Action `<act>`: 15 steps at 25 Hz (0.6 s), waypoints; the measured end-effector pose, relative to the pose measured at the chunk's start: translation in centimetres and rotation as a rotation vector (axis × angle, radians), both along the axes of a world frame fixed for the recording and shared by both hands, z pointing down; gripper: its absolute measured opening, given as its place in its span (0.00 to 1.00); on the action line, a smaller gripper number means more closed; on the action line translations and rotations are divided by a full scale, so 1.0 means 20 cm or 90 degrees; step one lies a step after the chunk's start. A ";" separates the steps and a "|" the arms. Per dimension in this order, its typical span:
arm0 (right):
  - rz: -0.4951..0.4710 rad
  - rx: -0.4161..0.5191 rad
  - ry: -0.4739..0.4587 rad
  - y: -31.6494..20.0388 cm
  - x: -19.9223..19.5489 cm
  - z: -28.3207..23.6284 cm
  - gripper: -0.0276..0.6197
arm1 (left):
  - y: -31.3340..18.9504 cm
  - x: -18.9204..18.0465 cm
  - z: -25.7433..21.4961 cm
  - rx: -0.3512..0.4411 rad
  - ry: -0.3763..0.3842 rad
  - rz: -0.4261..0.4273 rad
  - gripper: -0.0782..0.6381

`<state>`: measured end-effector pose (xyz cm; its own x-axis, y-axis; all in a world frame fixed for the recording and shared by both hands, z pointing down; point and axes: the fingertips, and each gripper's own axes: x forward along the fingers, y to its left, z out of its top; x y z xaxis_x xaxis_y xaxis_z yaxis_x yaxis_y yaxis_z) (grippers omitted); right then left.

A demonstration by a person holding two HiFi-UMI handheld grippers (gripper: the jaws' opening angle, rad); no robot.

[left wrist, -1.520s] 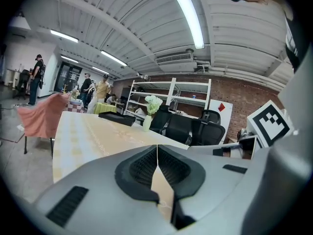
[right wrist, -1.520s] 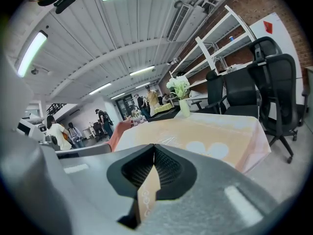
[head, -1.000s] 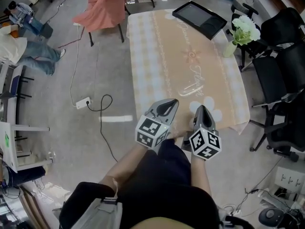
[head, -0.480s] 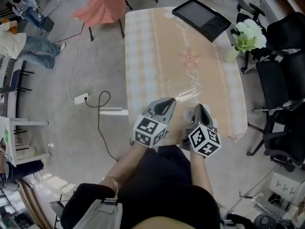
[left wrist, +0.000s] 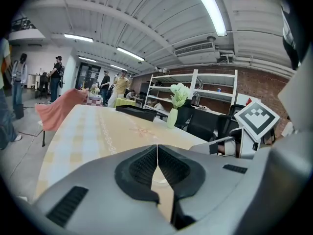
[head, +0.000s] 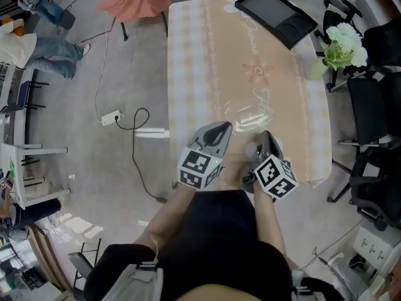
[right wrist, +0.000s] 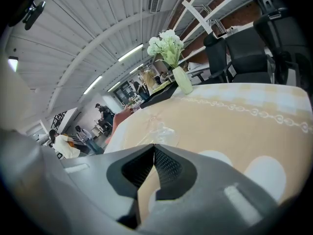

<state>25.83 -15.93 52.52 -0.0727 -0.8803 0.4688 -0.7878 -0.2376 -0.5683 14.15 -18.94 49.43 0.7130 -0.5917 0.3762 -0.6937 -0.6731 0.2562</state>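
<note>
L gripper (head: 218,128) and R gripper (head: 266,137) hover side by side over the near end of the counter (head: 207,74). Both have fingers pressed together, w/ nothing btw them. Just ahead lies a clear crumpled thing (head: 254,113), prob. plastic wrap, though it's too faint to be sure; neither gripper touches it. At the far end sits a black tray (head: 274,16). A vase (head: 341,49) w/ white flowers stands at the right edge, and chairs (head: 369,105) stand beside that side.
</note>
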 end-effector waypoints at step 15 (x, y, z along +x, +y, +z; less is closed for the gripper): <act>0.044 -0.060 -0.047 -0.03 -0.03 0.07 0.05 | -0.04 -0.03 0.02 -0.043 0.031 0.016 0.13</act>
<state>25.33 -16.50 53.83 -0.0502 -0.8369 0.5450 -0.7245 -0.3451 -0.5966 13.53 -19.70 49.83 0.7452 -0.5484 0.3793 -0.6630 -0.6701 0.3338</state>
